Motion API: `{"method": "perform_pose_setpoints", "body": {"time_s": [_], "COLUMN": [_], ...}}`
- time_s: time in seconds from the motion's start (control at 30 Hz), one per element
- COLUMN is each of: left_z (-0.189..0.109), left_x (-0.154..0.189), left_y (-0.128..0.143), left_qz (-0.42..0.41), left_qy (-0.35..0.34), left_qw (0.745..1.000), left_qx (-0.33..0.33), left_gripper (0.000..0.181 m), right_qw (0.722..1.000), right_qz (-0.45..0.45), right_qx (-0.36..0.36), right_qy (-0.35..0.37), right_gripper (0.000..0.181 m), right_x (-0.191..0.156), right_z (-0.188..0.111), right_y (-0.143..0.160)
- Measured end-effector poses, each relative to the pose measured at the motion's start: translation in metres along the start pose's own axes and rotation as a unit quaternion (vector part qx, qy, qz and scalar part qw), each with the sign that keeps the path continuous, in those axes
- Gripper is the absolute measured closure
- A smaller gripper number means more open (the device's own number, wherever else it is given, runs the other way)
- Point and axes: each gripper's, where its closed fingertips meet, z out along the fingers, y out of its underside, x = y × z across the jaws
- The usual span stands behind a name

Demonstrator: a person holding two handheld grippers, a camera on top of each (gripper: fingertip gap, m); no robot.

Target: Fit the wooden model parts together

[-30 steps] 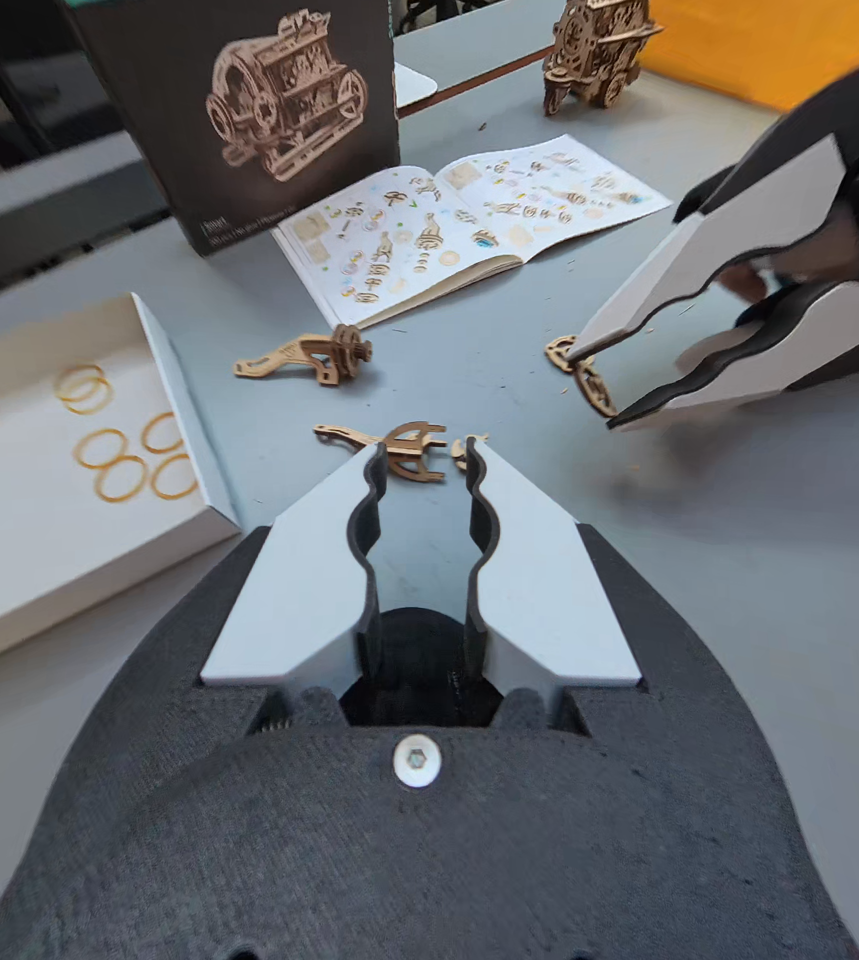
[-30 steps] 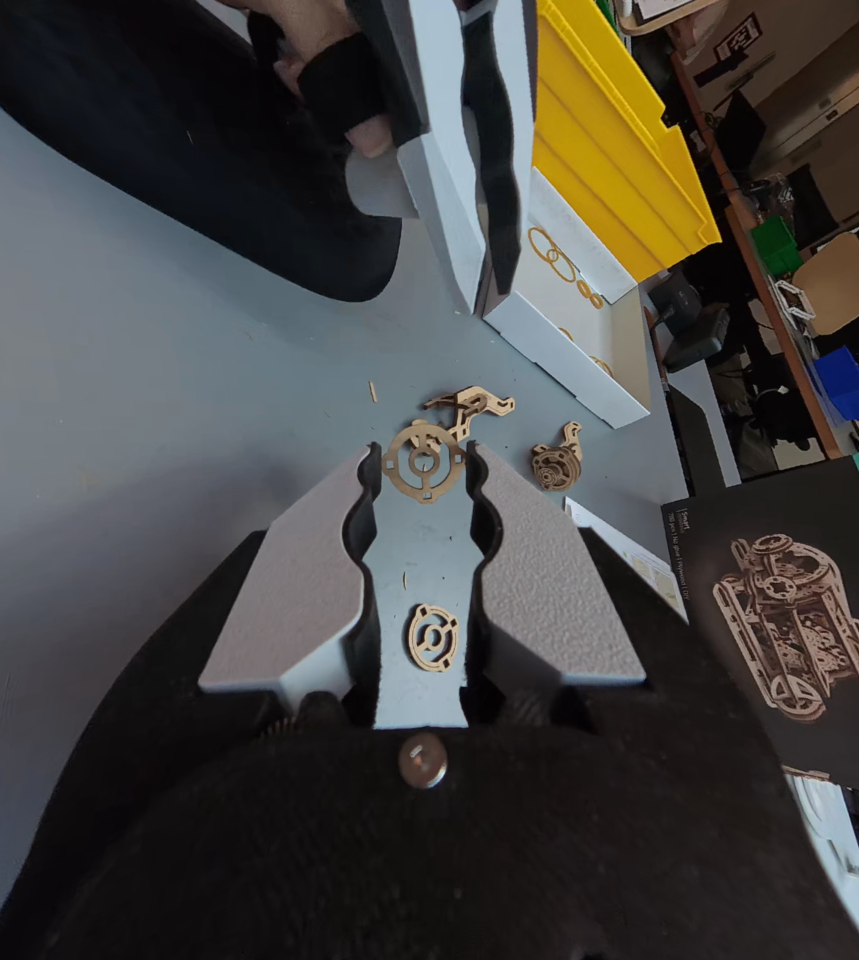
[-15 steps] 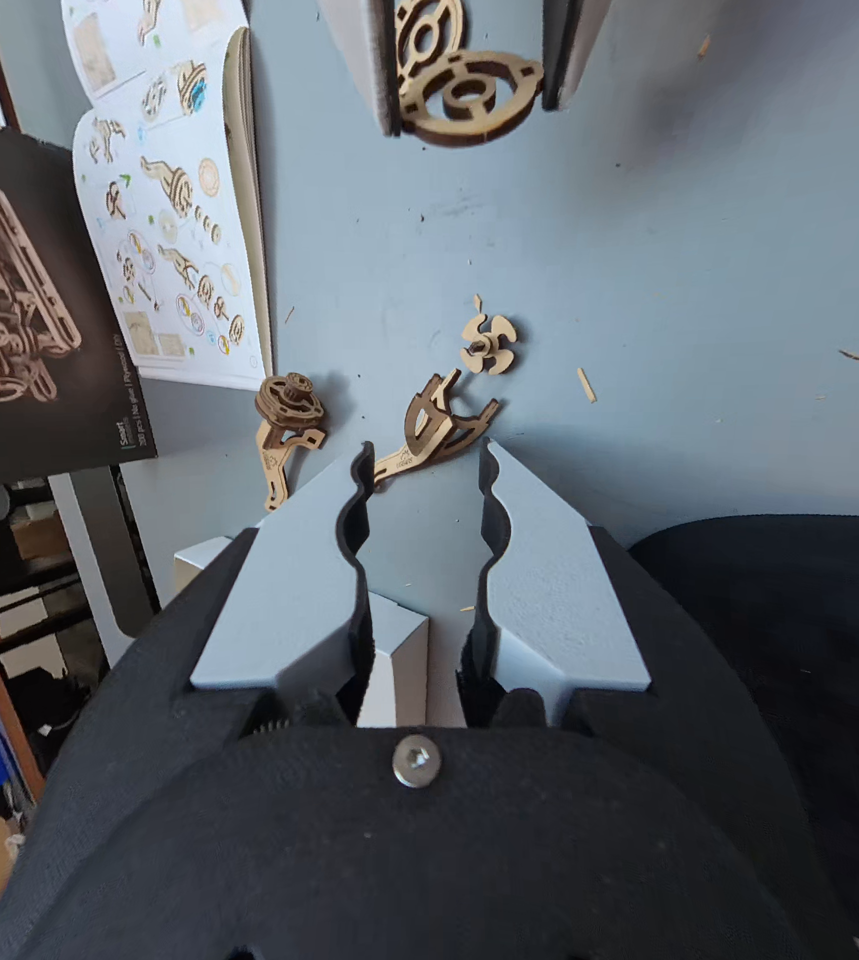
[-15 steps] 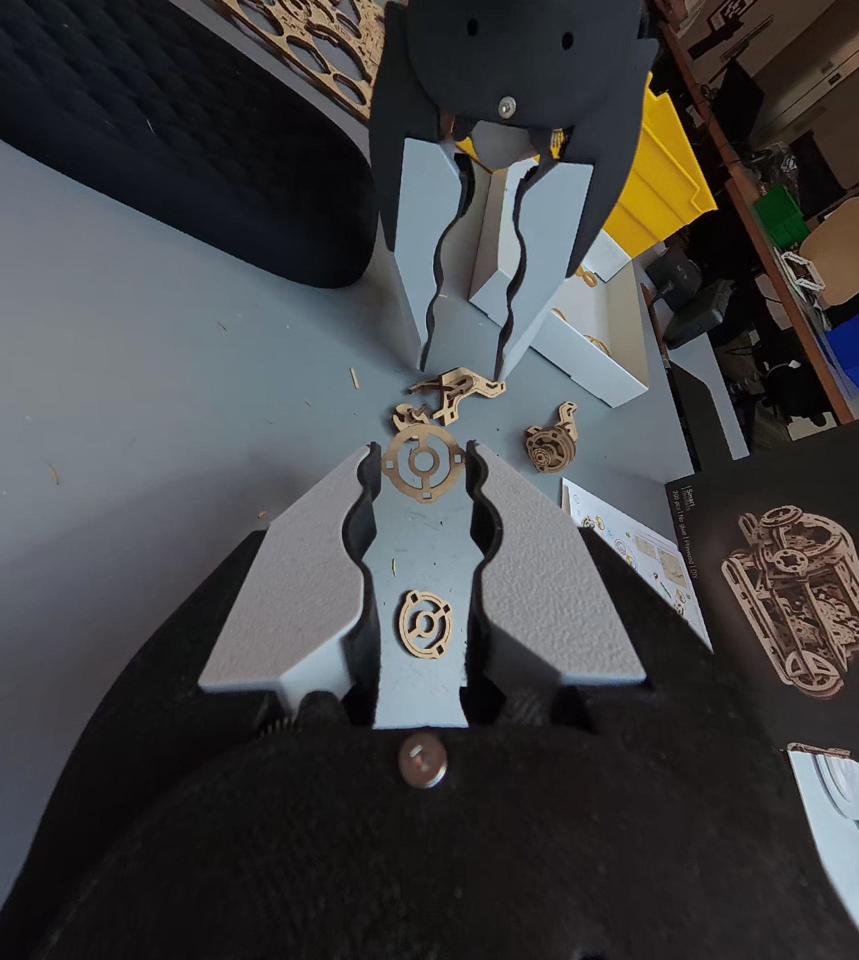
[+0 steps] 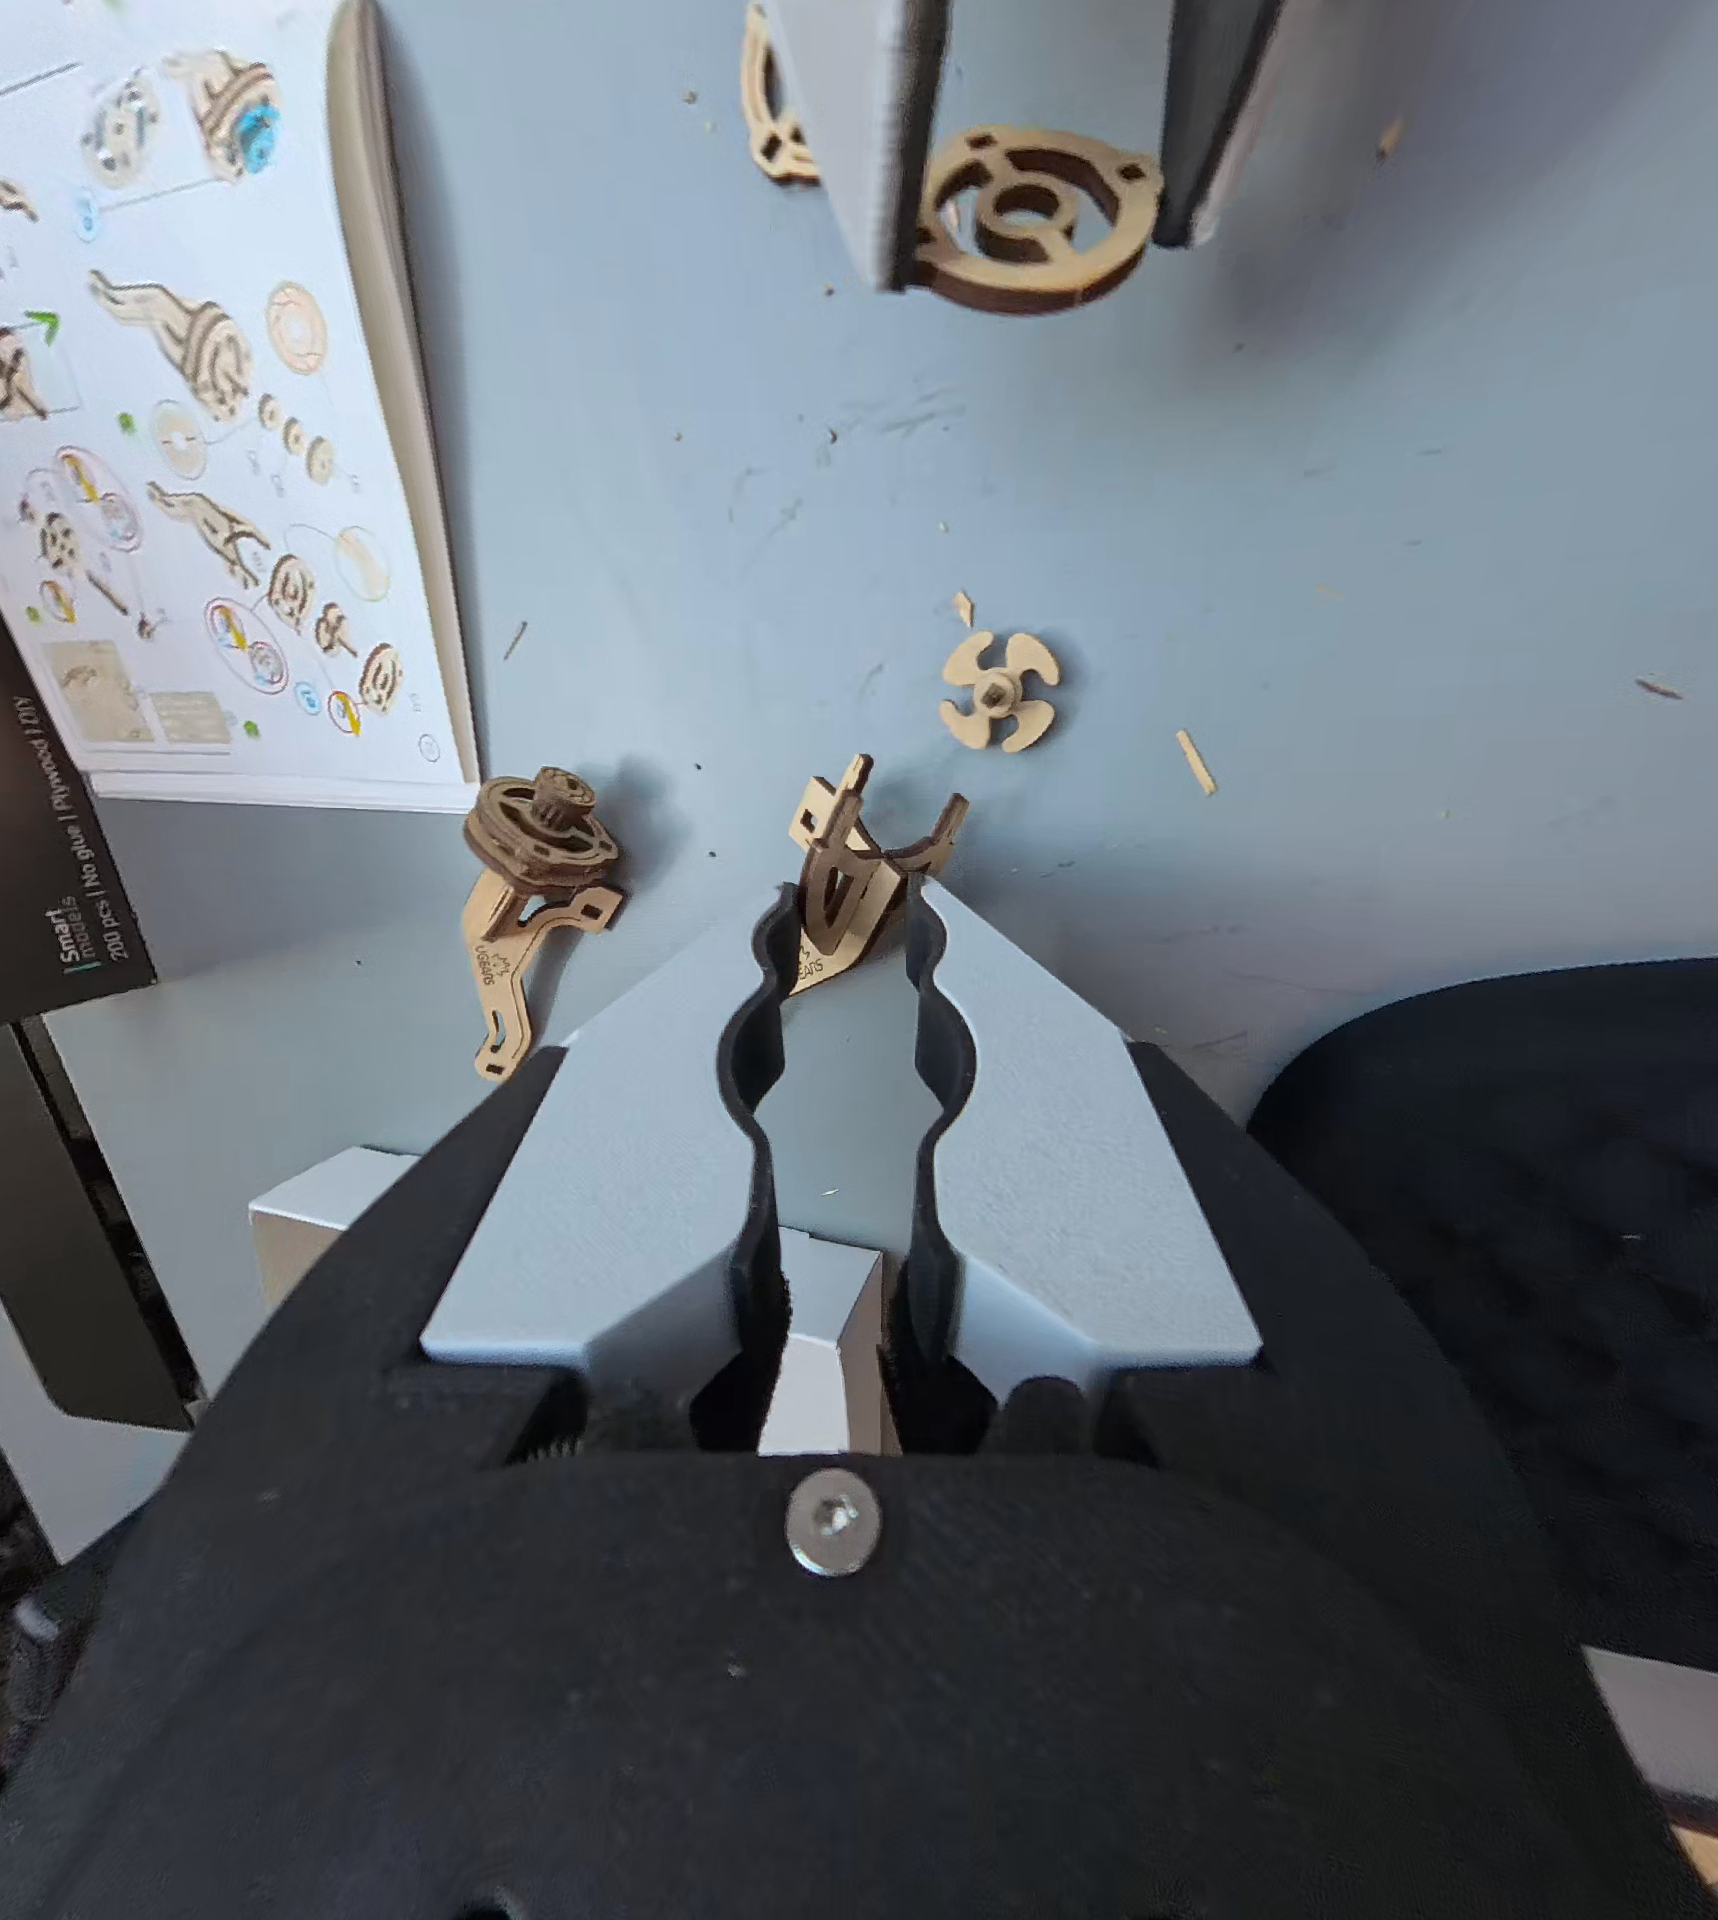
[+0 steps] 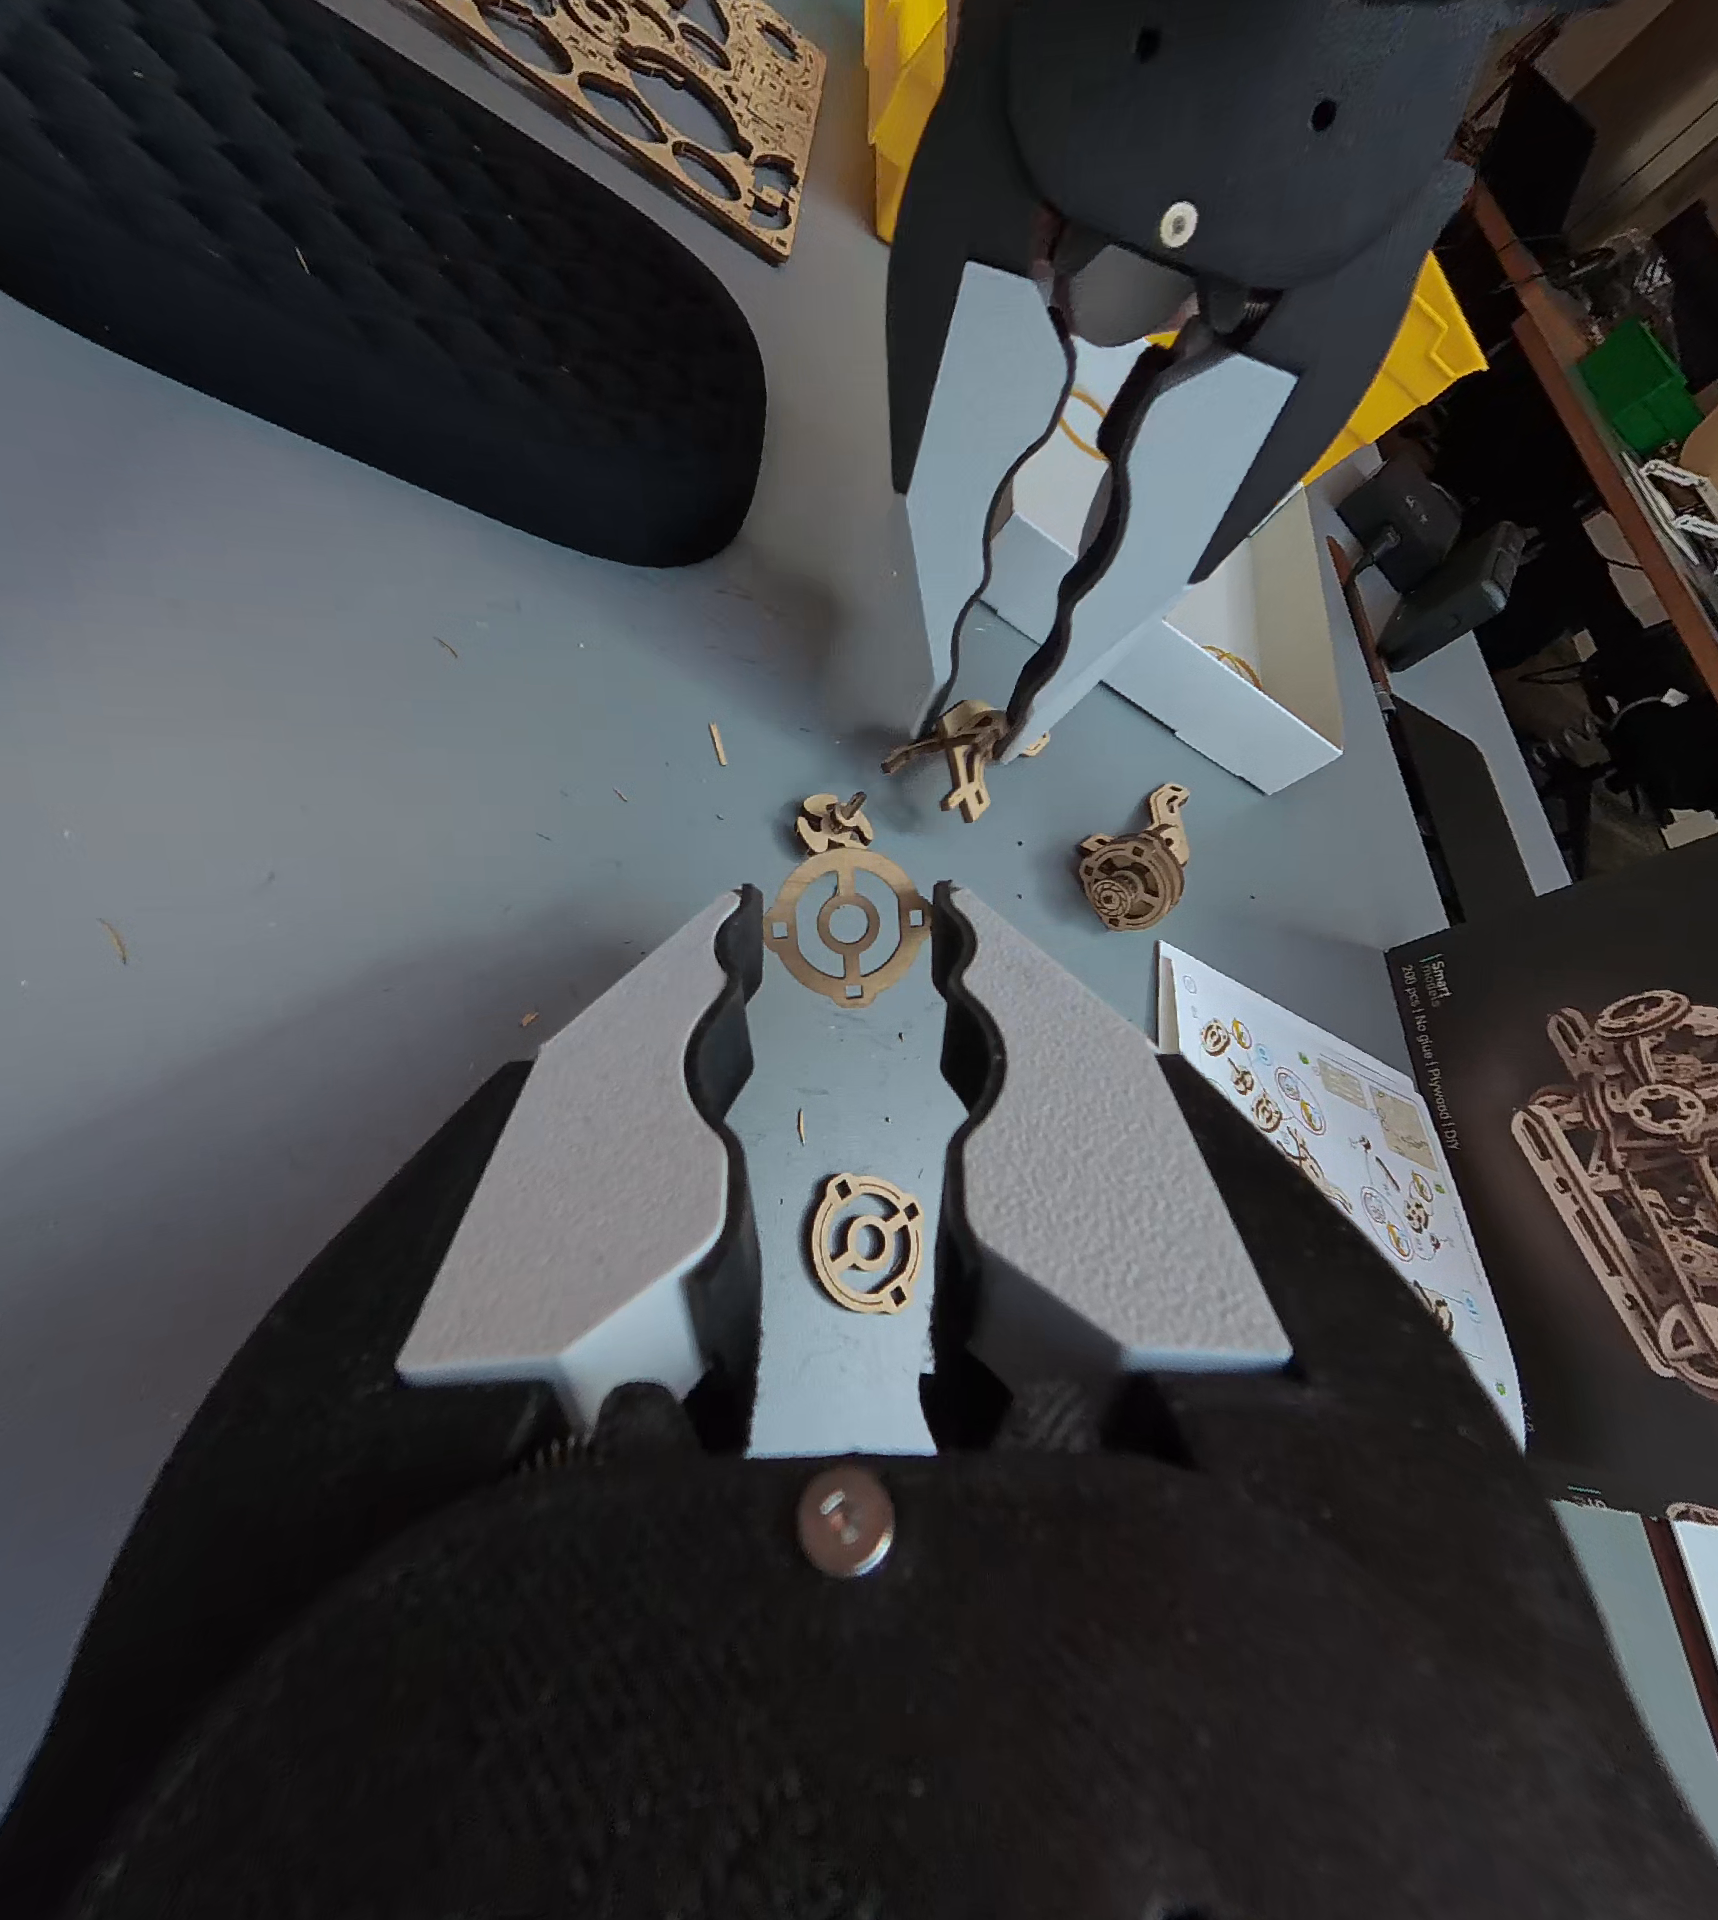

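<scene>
My right gripper [image 6: 847, 906] is shut on a flat wooden ring disc [image 6: 847, 925] and holds it above the grey table; the ring disc also shows in the left wrist view [image 5: 1031, 223]. A second ring disc [image 6: 867, 1242] lies on the table beneath the right gripper. My left gripper [image 5: 847, 899] has its tips closed on a forked wooden arm piece [image 5: 850, 883] on the table; it also shows in the right wrist view [image 6: 974, 727]. A small propeller-shaped part [image 5: 998, 691] lies between the two grippers. A gear assembly on a bracket [image 5: 533, 862] lies to the left.
An open instruction booklet [image 5: 180, 416] and a black model box [image 6: 1644, 1143] lie to one side. A black padded mat [image 6: 315, 260], a cut-out plywood sheet [image 6: 647, 94], a white tray [image 6: 1239, 665] and a yellow bin [image 6: 1406, 353] surround the work area. Wood splinters litter the table. About 9 cm separates my left fingertips from my right.
My left gripper swung round to face the right one, moved onto the forked piece and narrowed its jaws on it; the piece tipped up. The right gripper kept hold of its ring disc.
</scene>
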Motion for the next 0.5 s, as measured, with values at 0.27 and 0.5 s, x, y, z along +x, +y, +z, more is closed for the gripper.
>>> {"method": "perform_pose_setpoints", "body": {"time_s": [0.27,0.5], "left_z": [-0.066,-0.12], "left_x": [-0.037,-0.052], "left_y": [-0.036,-0.061], "left_qz": [-0.225,-0.296], "left_qy": [-0.058,-0.11], "left_qw": [0.941,0.87], "left_qx": [0.247,0.379], "left_gripper": [0.164,0.164], "right_qw": [1.0,1.0], "right_qz": [0.018,0.025], "right_qx": [0.014,0.017], "right_qy": [-0.002,0.001], "right_gripper": [0.15,0.15], "right_x": [0.003,0.005], "right_z": [-0.002,-0.002], "right_y": [-0.003,-0.003]}}
